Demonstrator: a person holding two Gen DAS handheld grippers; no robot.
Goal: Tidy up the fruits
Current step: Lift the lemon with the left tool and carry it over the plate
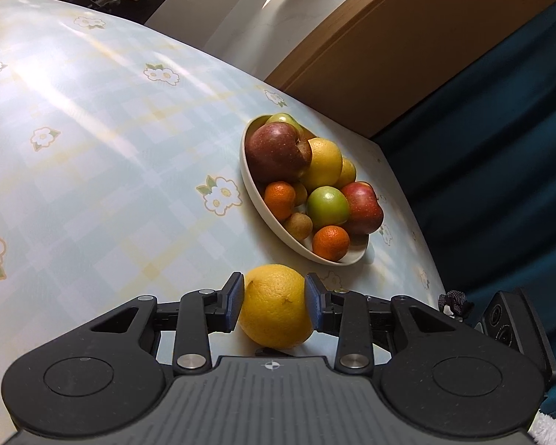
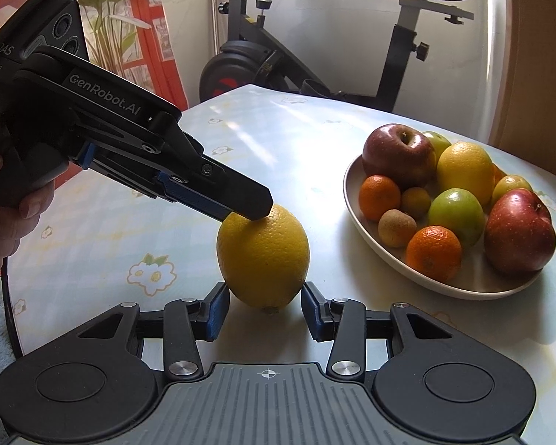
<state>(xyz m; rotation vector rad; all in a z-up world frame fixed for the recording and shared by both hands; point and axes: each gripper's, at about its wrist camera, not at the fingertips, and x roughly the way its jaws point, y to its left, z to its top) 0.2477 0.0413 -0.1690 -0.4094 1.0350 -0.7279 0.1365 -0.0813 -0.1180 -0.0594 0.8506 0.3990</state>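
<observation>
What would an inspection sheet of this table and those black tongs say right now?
Surface: table under a pale flowered cloth.
Job's things: big yellow fruit standing outside the bowl of apples and citrus.
Clutter: nothing seen.
Grippers: left tongs shut on the yellow fruit; right tongs flank its base, pads apart from it.
Cables: dark cord at the table edge.
Surroundings: exercise bike, plant, teal curtain.

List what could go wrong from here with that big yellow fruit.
1. The left gripper pinches the yellow fruit only near one end, so it might slip and roll.
2. The bowl is already heaped; adding it could dislodge the red apple.
</observation>
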